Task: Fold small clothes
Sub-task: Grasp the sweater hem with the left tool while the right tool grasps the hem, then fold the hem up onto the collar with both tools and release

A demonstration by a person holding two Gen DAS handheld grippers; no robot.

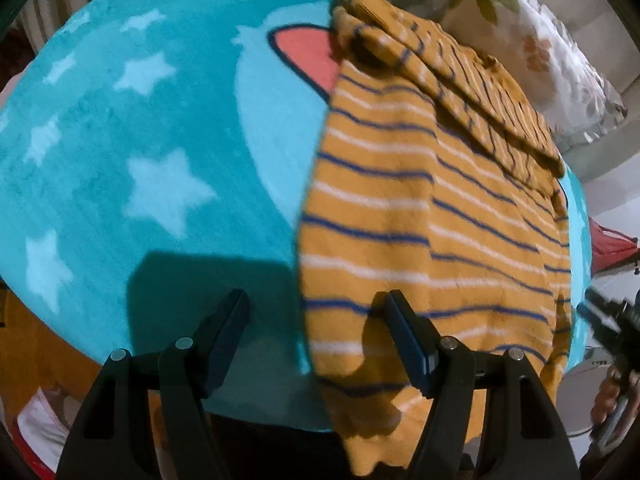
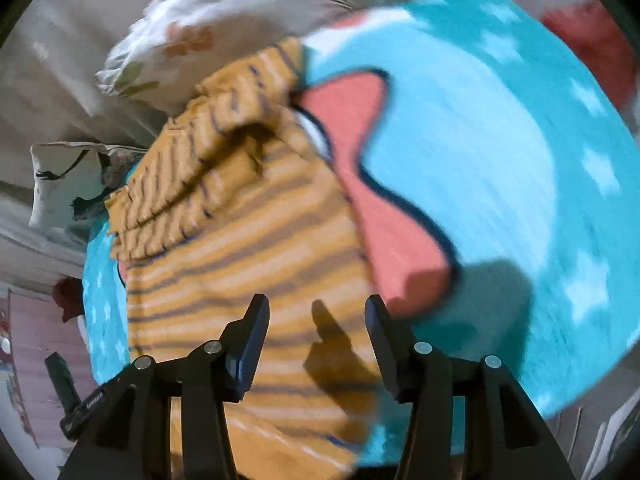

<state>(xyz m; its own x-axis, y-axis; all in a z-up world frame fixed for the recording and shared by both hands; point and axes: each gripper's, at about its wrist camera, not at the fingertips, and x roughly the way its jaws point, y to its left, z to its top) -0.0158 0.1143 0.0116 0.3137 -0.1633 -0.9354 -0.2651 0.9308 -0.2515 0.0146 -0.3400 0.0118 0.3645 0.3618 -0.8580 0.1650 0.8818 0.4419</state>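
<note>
Two fisheye views are given, one from each gripper, and both are filled by a mustard-yellow striped garment (image 1: 420,216) laid on a turquoise star-patterned blanket (image 1: 140,140). In the left wrist view the garment is seen on the right half of the blanket, its straight folded edge running down the middle of the picture and its lower hem draped over the blanket's near edge. A sleeve (image 1: 472,92) is folded across the upper part of the garment. The left gripper (image 1: 316,304) is held above that folded edge with its jaws spread and nothing between them; one fingertip is seen over bare blanket, the other over the striped cloth. Only in this view is the other tool shown, as a dark shape gripped by a hand (image 1: 612,396) at the lower right edge.

In the right wrist view, which is heavily blurred, the same garment (image 2: 240,240) is seen on the left and a pink patch outlined in dark blue (image 2: 384,184) on the blanket (image 2: 500,160) is shown far more fully than in the left view. The right gripper (image 2: 318,308) is held above the garment's edge, its jaws parted and empty. Floral pillows (image 2: 168,40) are seen beyond the garment, and a second printed pillow (image 2: 64,180) appears at the left of this view alone.
</note>
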